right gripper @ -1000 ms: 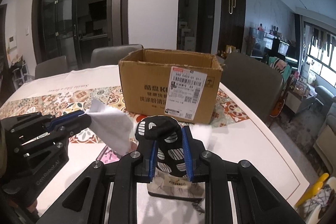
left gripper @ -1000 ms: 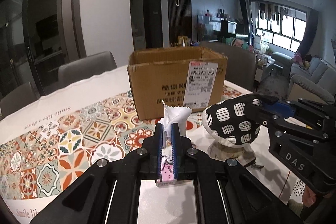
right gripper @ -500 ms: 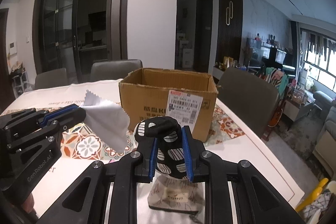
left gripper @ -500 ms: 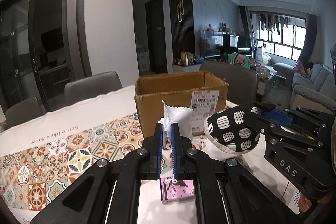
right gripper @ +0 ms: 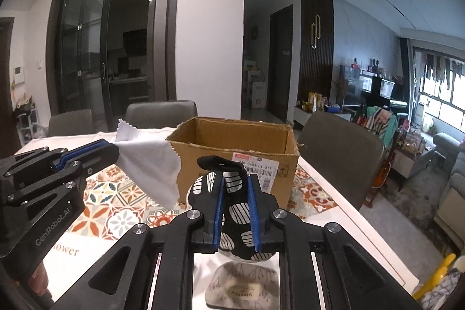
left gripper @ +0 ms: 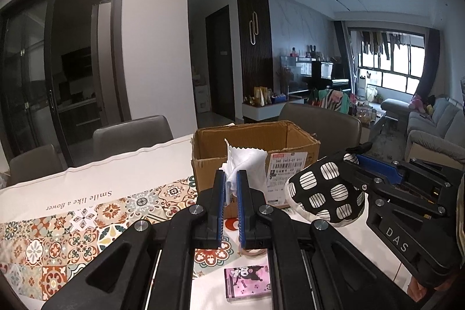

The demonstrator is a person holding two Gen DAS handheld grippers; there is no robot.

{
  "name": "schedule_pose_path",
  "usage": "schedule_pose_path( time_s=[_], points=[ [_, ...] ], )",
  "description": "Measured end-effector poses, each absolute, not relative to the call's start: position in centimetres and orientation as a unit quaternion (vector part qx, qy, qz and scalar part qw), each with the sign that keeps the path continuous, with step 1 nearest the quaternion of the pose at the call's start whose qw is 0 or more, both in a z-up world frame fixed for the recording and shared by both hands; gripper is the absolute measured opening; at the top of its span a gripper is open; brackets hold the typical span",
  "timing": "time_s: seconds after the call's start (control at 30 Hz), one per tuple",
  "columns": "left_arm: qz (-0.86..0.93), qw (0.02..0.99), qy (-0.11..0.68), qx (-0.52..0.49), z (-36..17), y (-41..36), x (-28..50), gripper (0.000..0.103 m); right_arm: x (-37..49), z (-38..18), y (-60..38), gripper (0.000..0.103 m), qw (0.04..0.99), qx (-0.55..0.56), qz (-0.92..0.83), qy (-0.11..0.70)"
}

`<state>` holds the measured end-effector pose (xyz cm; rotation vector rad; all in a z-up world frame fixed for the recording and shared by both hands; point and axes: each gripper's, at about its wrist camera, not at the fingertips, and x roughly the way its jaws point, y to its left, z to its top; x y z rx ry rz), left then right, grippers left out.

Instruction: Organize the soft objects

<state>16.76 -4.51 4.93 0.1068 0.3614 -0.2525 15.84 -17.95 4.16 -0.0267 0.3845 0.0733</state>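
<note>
Patterned tablecloth (left gripper: 87,222) runs toward the cardboard box (left gripper: 252,153) at centre frame. Left gripper (left gripper: 231,188) pinches a white cloth (left gripper: 247,161); right gripper (right gripper: 235,196), jaws just tightening, grasps a black-and-white spotted pouch (right gripper: 232,211). Best carry both over the rim before releasing.

The cloth (left gripper: 245,161) was plain white with a zigzag-cut edge. The mitt (left gripper: 327,195) was black with white, striped blotches. The cardboard box (right gripper: 235,147) was brown, with a white label bearing a red strip. The tablecloth (left gripper: 101,193) was white with a band of orange, teal and cream tiles and dark script. The small packet (left gripper: 247,282) was pink with a cartoon figure. The pouch (right gripper: 242,285) was grey, with thin branch lines. The gripper pads (right gripper: 253,211) were blue on black fingers.
</note>
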Motion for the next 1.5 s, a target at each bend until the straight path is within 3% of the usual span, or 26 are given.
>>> schedule_pose_path(
  time_s=[0.97, 1.5],
  points=[
    [-0.129, 0.983, 0.126, 0.044, 9.0, -5.8, 22.6, 0.01, 20.6, 8.4, -18.5, 0.017, 0.993, -0.013, 0.005, 0.114],
    [-0.127, 0.983, 0.119, 0.059, 8.3, -6.8, 27.6, 0.01, 26.4, 8.4, -19.6, 0.017, 0.993, -0.008, 0.006, 0.121]
  ],
)
